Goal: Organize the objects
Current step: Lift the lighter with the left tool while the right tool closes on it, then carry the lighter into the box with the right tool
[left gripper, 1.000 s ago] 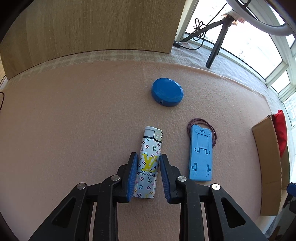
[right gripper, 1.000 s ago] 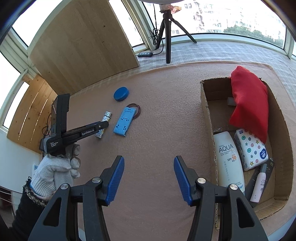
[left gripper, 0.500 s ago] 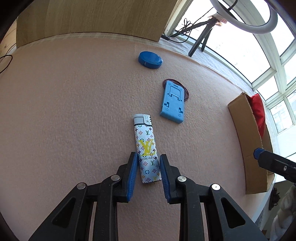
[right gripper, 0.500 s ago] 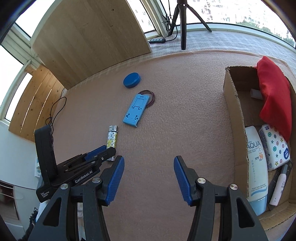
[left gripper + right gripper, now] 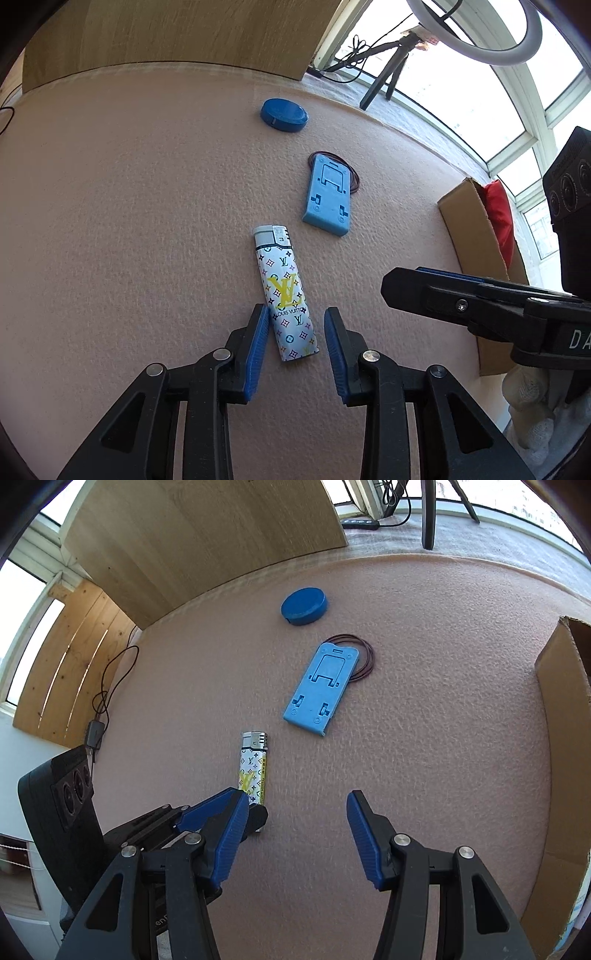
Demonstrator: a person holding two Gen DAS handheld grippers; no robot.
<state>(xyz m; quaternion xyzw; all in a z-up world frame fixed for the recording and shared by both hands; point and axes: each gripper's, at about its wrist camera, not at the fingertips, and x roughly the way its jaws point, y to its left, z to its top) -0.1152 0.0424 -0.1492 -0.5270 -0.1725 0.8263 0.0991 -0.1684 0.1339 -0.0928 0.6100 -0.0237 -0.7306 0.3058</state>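
The lighter (image 5: 285, 291) lies flat on the pink felt mat (image 5: 129, 221), its lower end between the parted pads of the left gripper (image 5: 295, 343), which looks released, not yet clamping. It is probably light, rigid and slick, so grip its long flat sides near the middle. The right gripper (image 5: 297, 830) is spread wide, empty. A cardboard box (image 5: 476, 236) waits near the windows.

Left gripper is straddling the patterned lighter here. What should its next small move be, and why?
Probably close the left gripper on the lighter. Its jaws are open on either side of the lighter's lower end, which lies flat on the mat, a gap showing at the right pad. Then it can go to the cardboard box.
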